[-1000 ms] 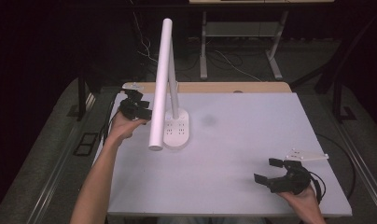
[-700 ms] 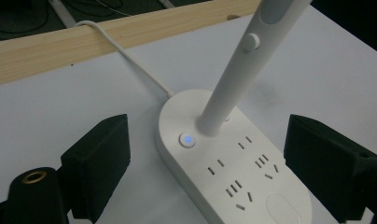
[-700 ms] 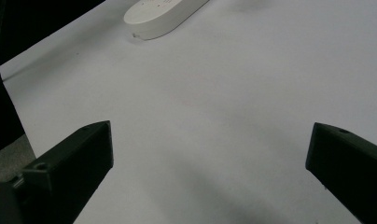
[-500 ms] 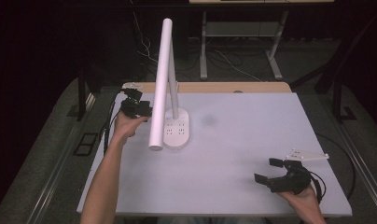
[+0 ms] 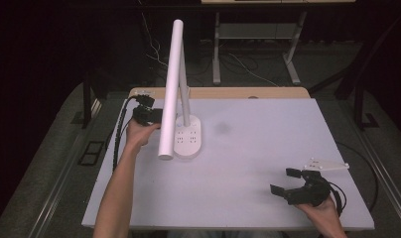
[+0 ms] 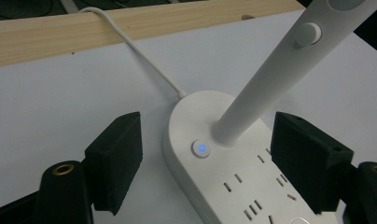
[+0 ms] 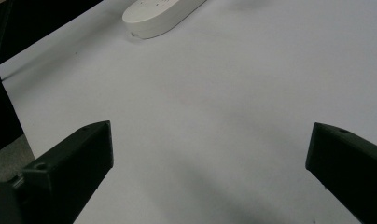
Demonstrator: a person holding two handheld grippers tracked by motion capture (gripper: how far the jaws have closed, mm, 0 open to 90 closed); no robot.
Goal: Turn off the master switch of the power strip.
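Here the left tool (image 6: pixel 205 158) – jaws closing, unclenched – straddles the lamp base (image 6: pixel 233 177); right tool (image 7: pixel 210 163) gapes.

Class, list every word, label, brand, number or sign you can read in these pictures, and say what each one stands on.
None: no readable words or numbers.
Lamp base: a lit blue mark on its round button, too small to read.
Lamp arm: plain white, unmarked.
Table: no markings.
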